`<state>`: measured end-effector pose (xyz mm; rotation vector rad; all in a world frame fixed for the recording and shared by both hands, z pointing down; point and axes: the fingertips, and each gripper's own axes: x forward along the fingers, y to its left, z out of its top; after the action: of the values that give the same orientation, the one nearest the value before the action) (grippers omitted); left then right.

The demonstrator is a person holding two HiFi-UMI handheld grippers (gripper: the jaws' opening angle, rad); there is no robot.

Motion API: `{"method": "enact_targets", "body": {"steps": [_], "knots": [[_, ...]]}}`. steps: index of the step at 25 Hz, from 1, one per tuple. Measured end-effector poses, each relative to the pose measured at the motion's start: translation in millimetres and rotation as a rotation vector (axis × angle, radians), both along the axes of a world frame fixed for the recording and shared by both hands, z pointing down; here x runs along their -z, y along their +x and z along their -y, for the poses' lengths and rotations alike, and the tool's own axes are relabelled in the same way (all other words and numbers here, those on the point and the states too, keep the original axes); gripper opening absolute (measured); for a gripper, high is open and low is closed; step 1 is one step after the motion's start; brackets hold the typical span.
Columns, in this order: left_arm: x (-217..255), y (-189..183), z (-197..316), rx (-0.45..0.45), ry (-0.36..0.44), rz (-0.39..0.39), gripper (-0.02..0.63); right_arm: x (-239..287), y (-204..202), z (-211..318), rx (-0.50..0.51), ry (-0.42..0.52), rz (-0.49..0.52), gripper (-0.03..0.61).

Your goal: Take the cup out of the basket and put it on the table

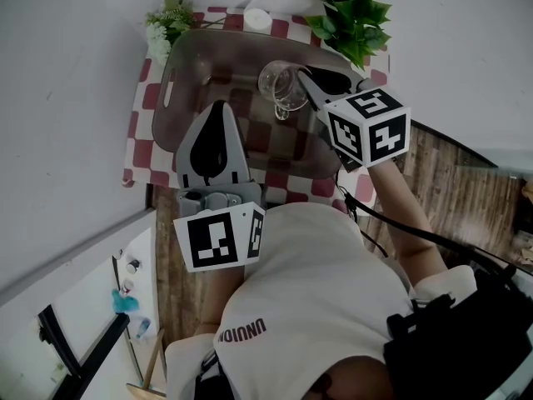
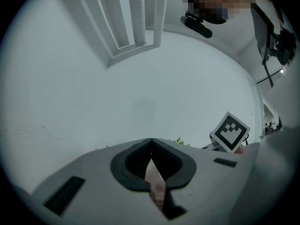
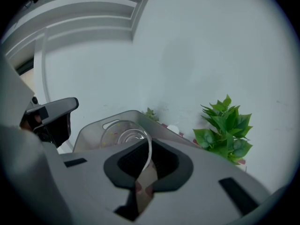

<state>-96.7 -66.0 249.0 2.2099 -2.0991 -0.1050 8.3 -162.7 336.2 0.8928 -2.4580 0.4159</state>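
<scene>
Because the glass cup (image 1: 281, 87) looks light, slick and breakable, my right jaws pinch its rim wall over the basket (image 1: 162, 117); my left jaws rest closed, empty.

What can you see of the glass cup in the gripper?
The cup is clear, colourless glass and looks empty. It hangs tilted, mouth toward the right gripper, whose jaws pinch its rim. It is over the smoky translucent basket; nothing else seems to touch it.
</scene>
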Motion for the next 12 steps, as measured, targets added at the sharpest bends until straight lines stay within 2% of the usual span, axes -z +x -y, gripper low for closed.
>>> {"method": "enact_targets", "body": {"steps": [12], "knots": [[-3.3,14.9,2.9,-0.030,-0.008,0.004,0.011,19.3,33.0,-4.2,-0.102,0.055,0.087,0.034]]}}
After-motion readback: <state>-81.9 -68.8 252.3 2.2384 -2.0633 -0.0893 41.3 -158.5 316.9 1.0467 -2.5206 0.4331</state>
